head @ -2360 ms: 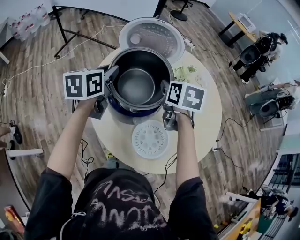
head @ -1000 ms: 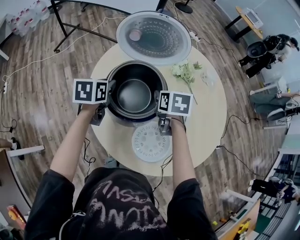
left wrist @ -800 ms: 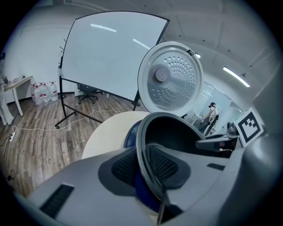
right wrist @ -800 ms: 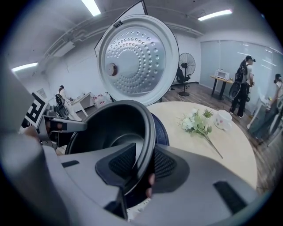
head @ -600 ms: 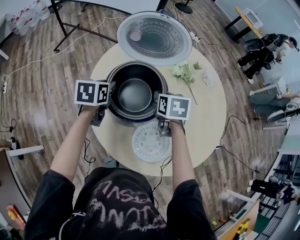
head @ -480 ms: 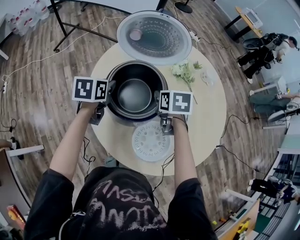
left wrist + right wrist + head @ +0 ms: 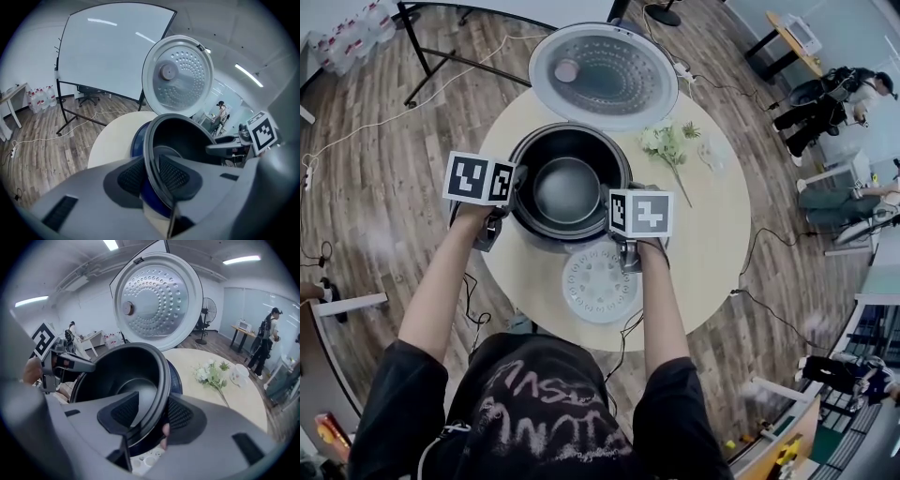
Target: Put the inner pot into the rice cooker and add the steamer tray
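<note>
Right gripper [image 7: 151, 417] jaws have just opened, loosely straddling the inner pot [image 7: 117, 373] rim.

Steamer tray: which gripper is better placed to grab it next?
Probably right: the right gripper, jaws just opening around the rim of the black inner pot, sits beside the white perforated steamer tray.

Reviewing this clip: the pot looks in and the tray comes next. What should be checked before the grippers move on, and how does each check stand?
1. Inner pot seated in the rice cooker: ok, it sits low inside the body.
2. Right gripper free of the pot rim: ok, its jaws have just been opening; the rim is between them, with the pads seemingly off it.
3. Left gripper free of the rim: not ok, its pads press the rim.
4. Lid out of the way: ok, it stands open.
5. Steamer tray reachable: ok, flat on the table, on the person's side of the cooker.
</note>
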Tool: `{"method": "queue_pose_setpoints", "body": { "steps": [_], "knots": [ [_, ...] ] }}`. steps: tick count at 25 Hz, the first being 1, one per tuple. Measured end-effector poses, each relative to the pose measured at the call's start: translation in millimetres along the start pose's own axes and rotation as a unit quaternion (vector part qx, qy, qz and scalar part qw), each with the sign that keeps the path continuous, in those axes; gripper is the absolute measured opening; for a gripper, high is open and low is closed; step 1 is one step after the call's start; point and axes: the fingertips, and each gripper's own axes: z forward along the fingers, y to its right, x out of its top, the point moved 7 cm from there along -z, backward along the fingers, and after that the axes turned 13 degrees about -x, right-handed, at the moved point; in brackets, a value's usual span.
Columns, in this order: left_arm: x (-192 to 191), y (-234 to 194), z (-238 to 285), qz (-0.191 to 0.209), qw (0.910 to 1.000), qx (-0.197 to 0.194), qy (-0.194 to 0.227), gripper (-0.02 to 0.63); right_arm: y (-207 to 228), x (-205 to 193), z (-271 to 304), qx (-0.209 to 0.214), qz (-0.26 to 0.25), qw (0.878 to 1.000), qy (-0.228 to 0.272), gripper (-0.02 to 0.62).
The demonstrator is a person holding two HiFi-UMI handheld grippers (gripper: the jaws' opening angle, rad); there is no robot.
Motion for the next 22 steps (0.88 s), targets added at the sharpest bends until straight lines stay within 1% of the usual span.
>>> {"method": "queue_pose_setpoints", "body": {
  "steps": [2, 4, 5, 6, 7, 9, 11, 16, 20, 22],
  "knots": [
    [0.3, 0.4, 1.1, 0.002, 1.0000, 0.001, -0.001, 0.114, -0.3, -1.2, 0.8, 0.000, -0.001, 1.000, 0.008, 0.191],
    [0.2, 0.3, 0.9, 0.006, 1.0000, 0.007, -0.002, 0.113, -1.4, -1.8, 1.2, -0.002, -0.007, 1.000, 0.015, 0.217],
    [0.1, 0.2, 0.4, 0.011, 0.9998, 0.013, -0.003, 0.106, -1.8, -1.9, 1.5, -0.006, -0.011, 1.000, 0.019, 0.236],
    [0.1, 0.2, 0.1, 0.018, 0.9997, 0.018, -0.003, 0.106, -2.0, -1.9, 1.6, -0.010, -0.017, 0.999, 0.026, 0.274],
    [-0.1, 0.3, 0.0, 0.024, 0.9995, 0.021, -0.003, 0.101, -2.2, -2.1, 1.7, -0.015, -0.021, 0.999, 0.035, 0.282],
    [-0.1, 0.1, -0.7, 0.027, 0.9994, 0.020, 0.002, 0.098, -2.3, -2.9, 1.7, -0.018, -0.019, 0.998, 0.054, 0.278],
    [0.1, -1.3, -2.6, 0.025, 0.9995, 0.017, 0.008, 0.098, -3.1, -2.8, 1.2, -0.012, -0.008, 0.997, 0.069, 0.279],
    [-2.9, -1.4, -5.4, 0.028, 0.9994, 0.017, 0.015, 0.100, -5.1, -5.0, -2.4, -0.002, 0.004, 0.996, 0.095, 0.293],
    [-3.6, 3.0, -6.7, 0.041, 0.9987, 0.018, 0.024, 0.103, -0.8, -8.6, -7.6, -0.001, 0.029, 0.993, 0.119, 0.296],
    [-2.9, 5.5, -9.8, 0.051, 0.9979, 0.015, 0.038, 0.103, 1.8, -9.7, -12.5, -0.004, 0.041, 0.990, 0.134, 0.296]
  ]
}}
